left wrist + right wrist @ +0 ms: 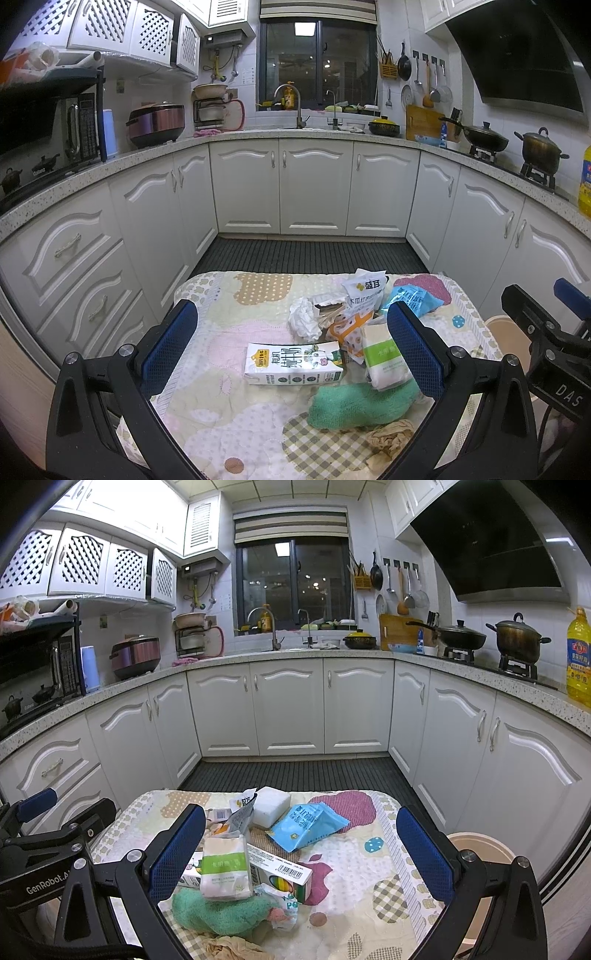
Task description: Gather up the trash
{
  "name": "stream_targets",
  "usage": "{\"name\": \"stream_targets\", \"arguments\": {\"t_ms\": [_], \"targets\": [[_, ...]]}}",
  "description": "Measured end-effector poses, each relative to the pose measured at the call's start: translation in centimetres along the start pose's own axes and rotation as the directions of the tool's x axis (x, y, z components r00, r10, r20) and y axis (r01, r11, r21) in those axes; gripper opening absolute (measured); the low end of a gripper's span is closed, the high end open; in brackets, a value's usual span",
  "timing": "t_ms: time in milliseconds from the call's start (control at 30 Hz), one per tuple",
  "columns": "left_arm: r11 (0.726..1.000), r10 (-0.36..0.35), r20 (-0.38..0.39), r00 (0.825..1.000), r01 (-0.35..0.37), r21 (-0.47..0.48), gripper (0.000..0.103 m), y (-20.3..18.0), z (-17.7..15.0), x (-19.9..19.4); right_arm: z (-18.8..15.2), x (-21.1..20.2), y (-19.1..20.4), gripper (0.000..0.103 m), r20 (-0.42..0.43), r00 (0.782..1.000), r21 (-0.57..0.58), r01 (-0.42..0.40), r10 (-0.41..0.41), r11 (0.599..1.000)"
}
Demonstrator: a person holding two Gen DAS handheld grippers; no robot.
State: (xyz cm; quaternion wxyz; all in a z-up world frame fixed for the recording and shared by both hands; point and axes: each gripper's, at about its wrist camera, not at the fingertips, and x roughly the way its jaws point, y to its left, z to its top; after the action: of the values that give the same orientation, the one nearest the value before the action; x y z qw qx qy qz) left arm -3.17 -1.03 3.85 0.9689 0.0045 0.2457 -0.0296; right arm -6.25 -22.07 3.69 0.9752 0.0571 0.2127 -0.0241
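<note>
Green cloth (360, 406) nearest, trash heaped behind it.
I see milk carton (293, 363) flat; both jaws released; table (229, 295) left side bare.

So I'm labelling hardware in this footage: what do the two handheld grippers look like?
Both match: the left gripper and right gripper have black angular frames with silver bolts and flat fingers faced with blue textured pads. White lettering on the left gripper's body reads "GenRobot.A..."; the right one's shows "DAS".
</note>
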Motion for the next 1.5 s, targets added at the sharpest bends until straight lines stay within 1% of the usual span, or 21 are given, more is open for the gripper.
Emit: {"name": "stream_targets", "arguments": {"t_ms": [333,533,900,1500], "targets": [[1.0,0.002,-0.011,1.0,-0.002,-0.011,0.102,0.3,-0.4,0.4,-0.1,0.1,0.0,0.103,-0.005,1.0,-0.001,0.001,-0.001,1.0],[1.0,0.005,-0.014,1.0,-0.005,-0.017,0.102,0.5,-0.3,0.7,-0.4,0.4,0.1,0.103,-0.022,1.0,-0.006,-0.002,0.002,1.0],[1.0,0.007,-0.022,1.0,-0.008,-0.025,0.102,0.8,-0.4,1.0,0.1,0.7,0.4,0.103,-0.041,0.999,-0.01,-0.006,0.005,1.0],[0.999,0.008,-0.06,0.998,-0.01,-0.046,0.102,1.5,-0.9,2.2,0.1,1.8,0.2,0.103,-0.08,0.997,-0.012,-0.013,0.012,1.0]]}}
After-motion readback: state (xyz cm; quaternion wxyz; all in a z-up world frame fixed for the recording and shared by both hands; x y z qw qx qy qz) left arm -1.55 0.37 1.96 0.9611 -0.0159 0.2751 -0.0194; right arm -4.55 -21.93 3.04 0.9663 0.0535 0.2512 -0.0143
